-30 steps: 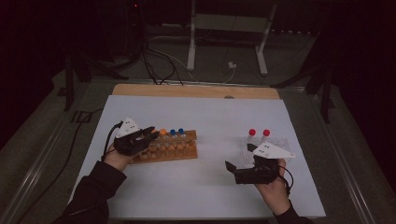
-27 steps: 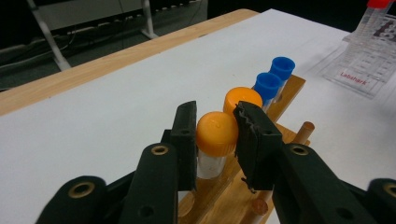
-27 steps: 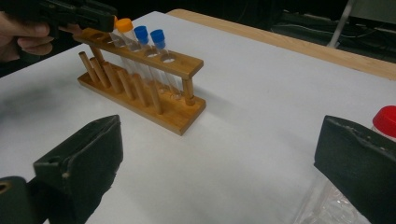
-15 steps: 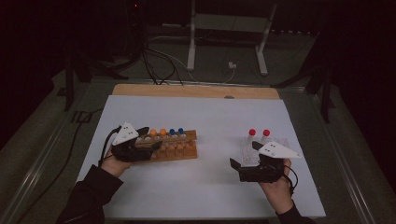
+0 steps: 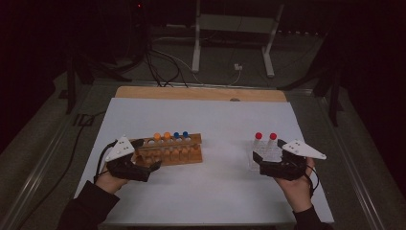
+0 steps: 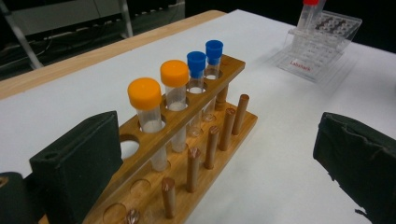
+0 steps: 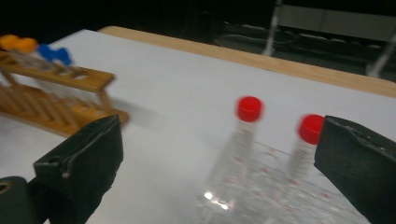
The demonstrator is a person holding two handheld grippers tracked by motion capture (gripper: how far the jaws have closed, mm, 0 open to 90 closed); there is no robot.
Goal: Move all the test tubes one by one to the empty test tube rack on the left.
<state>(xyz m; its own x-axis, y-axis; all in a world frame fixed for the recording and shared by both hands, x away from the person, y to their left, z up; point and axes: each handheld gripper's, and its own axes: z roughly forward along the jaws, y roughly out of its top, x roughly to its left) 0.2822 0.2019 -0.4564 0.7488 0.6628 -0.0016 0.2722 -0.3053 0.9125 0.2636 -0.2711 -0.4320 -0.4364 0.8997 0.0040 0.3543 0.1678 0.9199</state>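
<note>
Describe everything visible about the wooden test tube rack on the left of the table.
The wooden rack is light brown, with a holed top bar, a base with shallow sockets, and a front row of upright pegs. It stands flat on the white table cover. Two orange-capped tubes and two blue-capped tubes stand side by side in it; a nearer hole is empty. The open left gripper straddles its near end.

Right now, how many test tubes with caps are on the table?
6. Two orange-capped tubes and two blue-capped tubes stand in the wooden rack; two red-capped tubes stand in the clear plastic rack on the right.
</note>
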